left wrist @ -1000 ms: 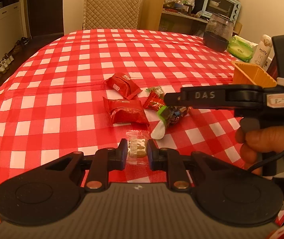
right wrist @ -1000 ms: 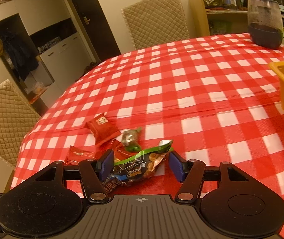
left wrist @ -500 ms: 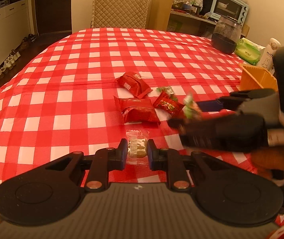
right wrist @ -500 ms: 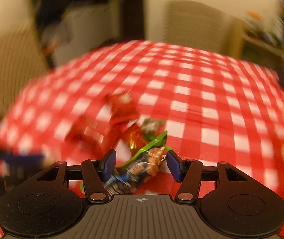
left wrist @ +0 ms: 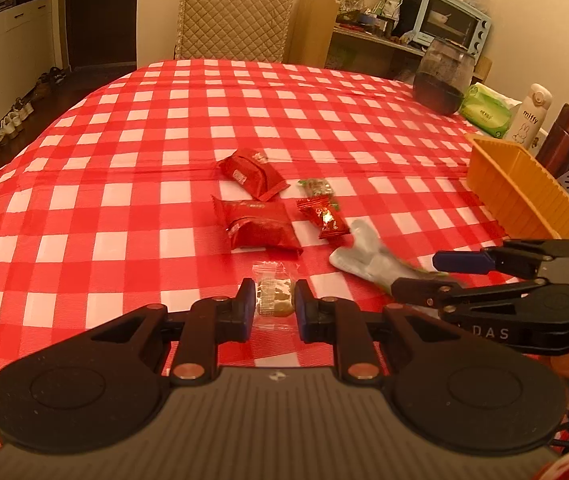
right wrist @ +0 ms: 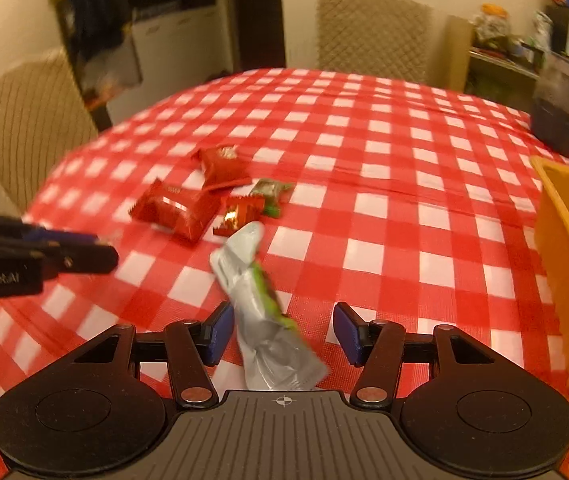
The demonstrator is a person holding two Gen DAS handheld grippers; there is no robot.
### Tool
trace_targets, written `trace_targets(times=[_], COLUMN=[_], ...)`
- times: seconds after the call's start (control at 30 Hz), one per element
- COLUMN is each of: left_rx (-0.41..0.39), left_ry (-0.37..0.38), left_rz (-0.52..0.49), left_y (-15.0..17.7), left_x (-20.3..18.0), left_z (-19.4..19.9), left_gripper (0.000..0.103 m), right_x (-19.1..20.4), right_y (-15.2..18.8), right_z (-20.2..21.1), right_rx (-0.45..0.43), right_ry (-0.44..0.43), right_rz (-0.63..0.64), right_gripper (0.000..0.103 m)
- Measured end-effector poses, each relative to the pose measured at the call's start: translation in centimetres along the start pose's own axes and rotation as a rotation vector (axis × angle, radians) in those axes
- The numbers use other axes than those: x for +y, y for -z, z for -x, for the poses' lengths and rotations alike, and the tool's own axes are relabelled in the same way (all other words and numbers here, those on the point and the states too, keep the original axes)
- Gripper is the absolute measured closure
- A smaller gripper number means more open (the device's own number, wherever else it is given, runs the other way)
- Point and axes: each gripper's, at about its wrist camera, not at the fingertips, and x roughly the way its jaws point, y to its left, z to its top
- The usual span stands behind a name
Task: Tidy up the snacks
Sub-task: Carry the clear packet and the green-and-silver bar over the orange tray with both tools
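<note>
Bare checked tablecloth [left wrist: 164, 128] beyond, 4 wrappers [left wrist: 258, 226] clustered centre, orange bin [left wrist: 524, 196] blocking right edge

A home dining room is shown: a bench [left wrist: 164, 128] is covered by a red checked cloth, quilted chairs [left wrist: 233, 20] are drawn up, a toaster oven [left wrist: 450, 24] is shelved, and shoes [left wrist: 8, 124] are lined along the floor.

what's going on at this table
A person is sorting snacks with a handheld gripper in each hand. The left gripper is shut on a small clear-wrapped cookie low over the checked tablecloth. The right gripper has a silver and green snack bag between its fingers. Three red packets and a small green one lie nearby, with an orange bin to the right.
</note>
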Motion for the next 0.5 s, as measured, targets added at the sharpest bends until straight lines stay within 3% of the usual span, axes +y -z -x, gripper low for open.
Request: trace_targets(times=[0.17,0.2,0.23,0.3,0.5], left_rx=[0.01,0.012,0.013,0.014,0.013], left_ry=[0.002,0.0,-0.002,-0.001,0.023], left_rz=[0.003,0.004,0.006,0.007,-0.012], left_y=[0.2,0.2,0.2,0.2,0.0], left_x=[0.2,0.2,0.3,0.3,-0.7], left_z=[-0.2,-0.2,-0.2,-0.2,0.0], left_gripper=[0.085,0.085,0.085,0.085,0.085], right_x=[2.1,2.6,2.9,3.1,2.9], right_y=[0.1,0.1,0.3,0.2,0.2], right_z=[-0.9,-1.4,-1.8,-2.0,-0.9], right_rx=[-0.005,0.003,0.006,0.007,-0.011], right_ry=[-0.012,-0.003,0.002,-0.005,0.019], right_rz=[0.174,0.218,0.247,0.238,0.199], right_gripper=[0.048,0.054,0.067,0.076,0.078])
